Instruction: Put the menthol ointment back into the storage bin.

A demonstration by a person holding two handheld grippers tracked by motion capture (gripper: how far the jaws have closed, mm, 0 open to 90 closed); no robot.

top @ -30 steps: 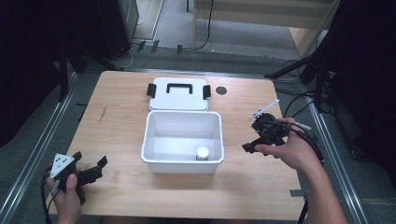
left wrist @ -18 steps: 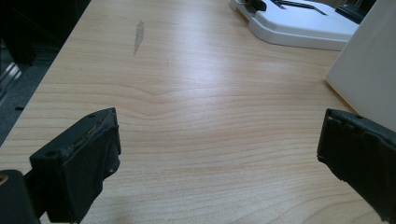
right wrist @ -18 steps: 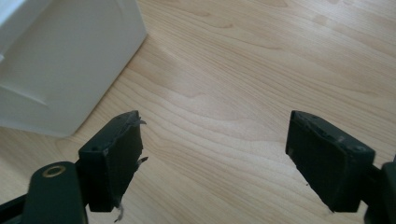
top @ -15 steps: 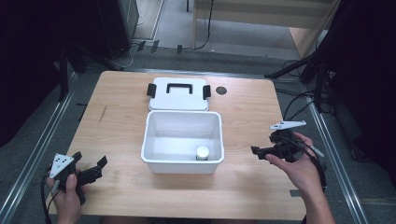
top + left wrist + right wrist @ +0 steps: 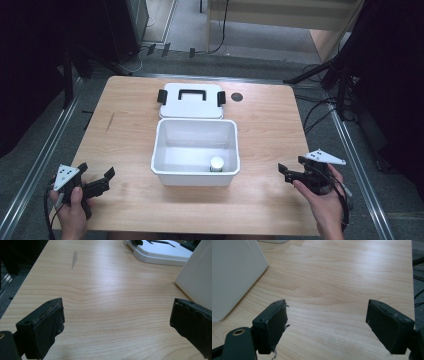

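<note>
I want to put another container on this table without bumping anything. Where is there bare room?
Bare wood lies left of the white box, between it and the table edge, and likewise on its right, ahead of the right gripper. The middle is crowded: the lid sits just behind the box.

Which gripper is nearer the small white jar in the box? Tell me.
Right. The right gripper sits just off the white box's right side, near the jar's corner; the left gripper lies farther off, beyond the box's left side.

Each hand-held gripper (image 5: 289, 170) has black jaws, a grey three-cornered plate, seemingly a dark trailing cable
</note>
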